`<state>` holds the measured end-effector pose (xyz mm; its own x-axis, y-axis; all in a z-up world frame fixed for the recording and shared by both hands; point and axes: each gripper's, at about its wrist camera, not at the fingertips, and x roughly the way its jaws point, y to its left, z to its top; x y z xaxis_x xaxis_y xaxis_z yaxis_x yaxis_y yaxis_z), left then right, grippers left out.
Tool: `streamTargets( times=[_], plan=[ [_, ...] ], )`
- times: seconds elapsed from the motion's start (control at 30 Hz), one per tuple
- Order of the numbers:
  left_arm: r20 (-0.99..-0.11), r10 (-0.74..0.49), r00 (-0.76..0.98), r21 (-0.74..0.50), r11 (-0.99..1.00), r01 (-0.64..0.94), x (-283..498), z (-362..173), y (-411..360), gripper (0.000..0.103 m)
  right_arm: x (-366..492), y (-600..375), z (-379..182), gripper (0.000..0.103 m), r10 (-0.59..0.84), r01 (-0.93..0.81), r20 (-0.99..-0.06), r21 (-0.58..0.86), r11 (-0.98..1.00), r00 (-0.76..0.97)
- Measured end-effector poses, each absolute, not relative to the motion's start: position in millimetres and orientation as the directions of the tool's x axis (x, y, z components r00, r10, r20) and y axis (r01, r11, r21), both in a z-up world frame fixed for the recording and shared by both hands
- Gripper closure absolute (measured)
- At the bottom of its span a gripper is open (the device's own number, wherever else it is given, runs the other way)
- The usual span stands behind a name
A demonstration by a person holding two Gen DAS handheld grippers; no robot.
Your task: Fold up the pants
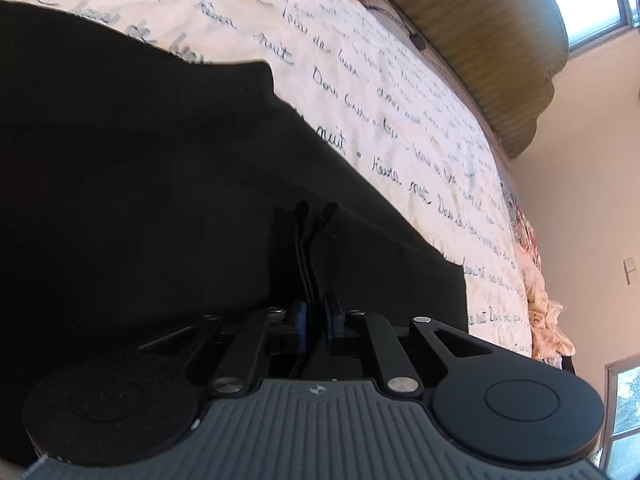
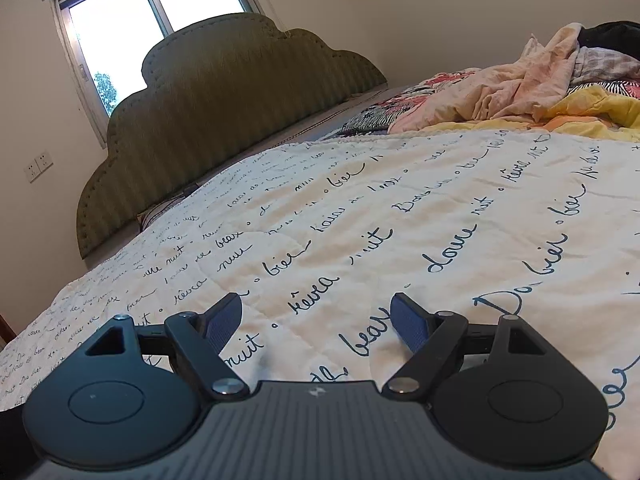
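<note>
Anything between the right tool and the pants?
Cannot tell: the right tool is open over bare quilt, with no pants in its view. The left tool is shut on the black pants.

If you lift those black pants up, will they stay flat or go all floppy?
Probably floppy: the black pants lie in soft folds on the quilt. Likely they'd droop from the left tongs, which look shut on the cloth. Probably not slippery.
</note>
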<state>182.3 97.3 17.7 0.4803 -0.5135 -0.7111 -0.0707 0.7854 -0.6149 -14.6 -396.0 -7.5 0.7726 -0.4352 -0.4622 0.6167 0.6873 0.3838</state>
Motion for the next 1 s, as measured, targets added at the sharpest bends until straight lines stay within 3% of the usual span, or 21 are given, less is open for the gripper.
streamTargets(
  times=[0.1,0.13,0.27,0.33,0.4,0.5,0.63,0.7,0.83,1.0],
  plan=[
    [-0.695,-0.446,0.564,-0.554,0.832,-0.024,154.7,41.4,95.0,0.064,-7.5,-375.6,16.2,0.021,-0.352,0.531,-0.434,0.418,0.737,0.830],
    [-0.681,-0.438,0.587,-0.554,0.833,-0.021,145.8,46.7,94.8,0.062,-1.0,-365.8,25.8,0.021,-0.288,0.473,-0.419,0.452,0.756,0.861],
    [-0.604,-0.409,0.684,-0.565,0.825,-0.005,111.7,62.2,85.6,0.062,61.8,-319.2,53.3,0.014,0.081,0.208,-0.431,0.582,0.786,0.899],
    [-0.551,-0.447,0.704,-0.568,0.820,0.075,102.1,66.3,71.8,0.060,102.4,-299.9,50.8,0.014,0.301,0.098,-0.430,0.694,0.713,0.851],
    [-0.522,-0.507,0.686,-0.593,0.794,0.136,108.0,65.1,58.0,0.060,138.6,-283.1,41.6,0.014,0.426,0.083,-0.435,0.771,0.632,0.793],
    [-0.506,-0.562,0.655,-0.629,0.760,0.167,139.0,53.8,42.8,0.055,172.3,-263.9,31.1,0.014,0.451,0.112,-0.450,0.793,0.599,0.771],
    [-0.598,-0.512,0.617,-0.590,0.802,0.094,177.5,29.5,33.7,0.055,183.7,-263.6,13.2,0.014,0.426,0.179,-0.457,0.817,0.548,0.781],
    [-0.650,-0.503,0.570,-0.590,0.807,0.038,184.6,11.5,42.0,0.054,184.3,-266.9,-2.5,0.014,0.385,0.252,-0.529,0.779,0.574,0.756],
    [-0.604,-0.534,0.591,-0.642,0.766,0.036,185.3,-1.9,57.6,0.058,165.0,-282.3,-25.9,0.016,0.414,0.181,-0.449,0.820,0.543,0.792],
    [-0.593,-0.510,0.623,-0.608,0.791,0.069,182.6,-0.2,53.6,0.061,171.3,-270.2,-12.2,0.015,0.403,0.153,-0.505,0.747,0.647,0.764]
  ],
)
